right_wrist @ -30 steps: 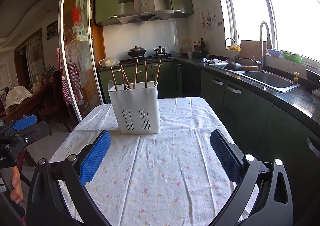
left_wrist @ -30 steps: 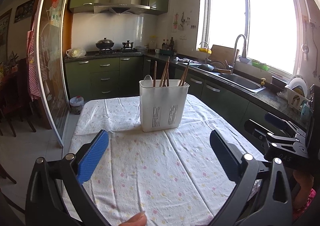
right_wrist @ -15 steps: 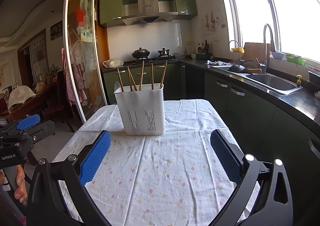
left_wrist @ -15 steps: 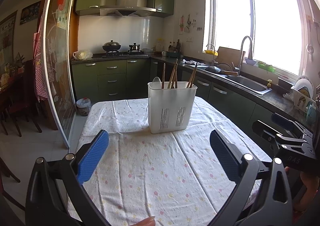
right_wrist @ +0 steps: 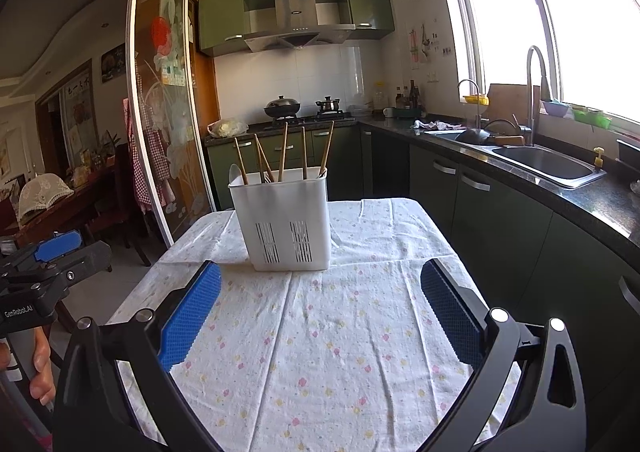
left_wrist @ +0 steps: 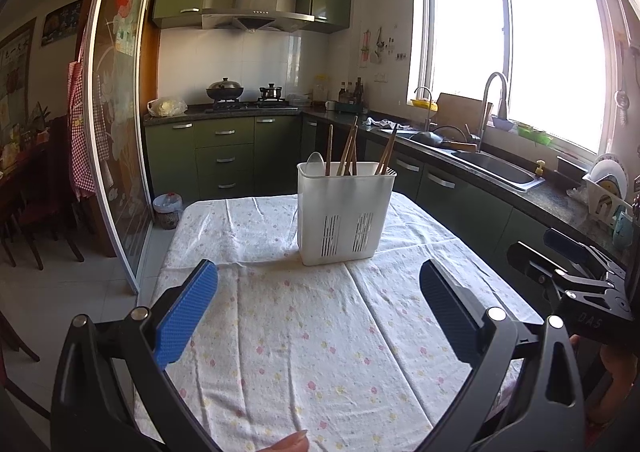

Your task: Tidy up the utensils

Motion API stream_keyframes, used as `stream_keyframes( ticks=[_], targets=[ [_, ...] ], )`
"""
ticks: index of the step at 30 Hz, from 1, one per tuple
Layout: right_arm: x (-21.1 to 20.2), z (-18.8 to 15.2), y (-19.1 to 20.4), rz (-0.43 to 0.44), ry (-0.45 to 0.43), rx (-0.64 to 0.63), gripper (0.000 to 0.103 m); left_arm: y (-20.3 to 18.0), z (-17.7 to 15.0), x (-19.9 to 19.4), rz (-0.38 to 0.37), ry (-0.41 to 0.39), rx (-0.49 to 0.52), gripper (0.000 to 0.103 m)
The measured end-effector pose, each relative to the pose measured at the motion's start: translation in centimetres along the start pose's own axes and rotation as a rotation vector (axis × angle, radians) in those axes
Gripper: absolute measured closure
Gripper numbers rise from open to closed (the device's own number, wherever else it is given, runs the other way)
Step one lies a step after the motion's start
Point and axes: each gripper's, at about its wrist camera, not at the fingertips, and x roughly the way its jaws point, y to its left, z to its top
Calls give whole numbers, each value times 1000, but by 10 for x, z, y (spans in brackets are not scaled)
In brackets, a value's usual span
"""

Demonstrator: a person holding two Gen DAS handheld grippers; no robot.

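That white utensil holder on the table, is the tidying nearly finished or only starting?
It looks nearly finished. The white utensil holder stands upright on the flowered tablecloth, with wooden chopsticks and a white spoon already standing in it. Nothing is in hand: the left gripper and right gripper are both open and empty. No loose utensils show on the cloth, so little seems left.

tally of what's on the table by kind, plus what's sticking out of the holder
White slotted plastic utensil holder: 1
Wooden chopsticks standing in it: 6 visible
White plastic spoon in its left corner: 1
Floral white tablecloth: 1
Total: 9. A fork's tines may also show inside; too small to tell.
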Motion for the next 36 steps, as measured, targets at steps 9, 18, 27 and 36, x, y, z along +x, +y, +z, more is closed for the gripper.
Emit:
stream_keyframes(
  ticks=[9, 18, 27, 36],
  targets=[
    [0, 0, 1, 0, -1, -1, 5, 0, -1, 0, -1, 2, -1, 7],
    [0, -1, 1, -1, 0, 0, 5, 0, -1, 1, -1, 2, -3, 7],
    [2, -3, 2, 1, 4, 2, 5, -3, -2, 5, 61, 14, 16, 7],
    [5, -6, 2, 2, 8, 2, 5, 0, 0, 10, 17, 27, -9, 7]
  ],
)
